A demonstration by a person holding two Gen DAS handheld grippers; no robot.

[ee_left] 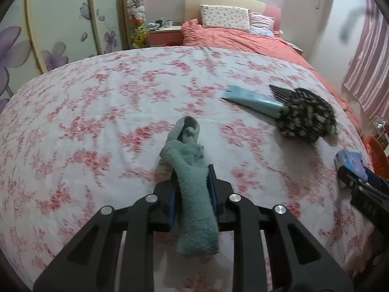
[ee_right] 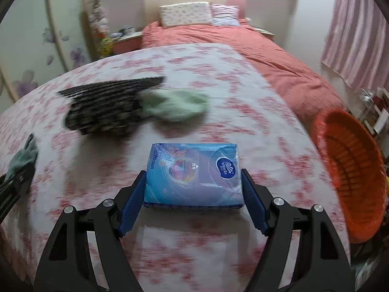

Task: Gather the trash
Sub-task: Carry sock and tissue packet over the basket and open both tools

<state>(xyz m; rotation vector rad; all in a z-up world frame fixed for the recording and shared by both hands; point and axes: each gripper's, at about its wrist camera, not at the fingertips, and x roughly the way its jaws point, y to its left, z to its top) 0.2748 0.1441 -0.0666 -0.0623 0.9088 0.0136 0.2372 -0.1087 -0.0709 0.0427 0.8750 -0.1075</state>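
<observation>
My right gripper (ee_right: 193, 182) clamps the Vinda tissue pack (ee_right: 193, 172) – orange basket (ee_right: 350, 182) lies at three o'clock; my left gripper (ee_left: 193, 189) pinches a teal sock (ee_left: 192, 182).

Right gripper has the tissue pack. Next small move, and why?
Probably swing the right gripper rightward toward the orange basket. Its fingers already bracket the blue tissue pack on both sides, and the basket sits open just off the bed's right edge. The left gripper is busy holding the teal sock.
</observation>
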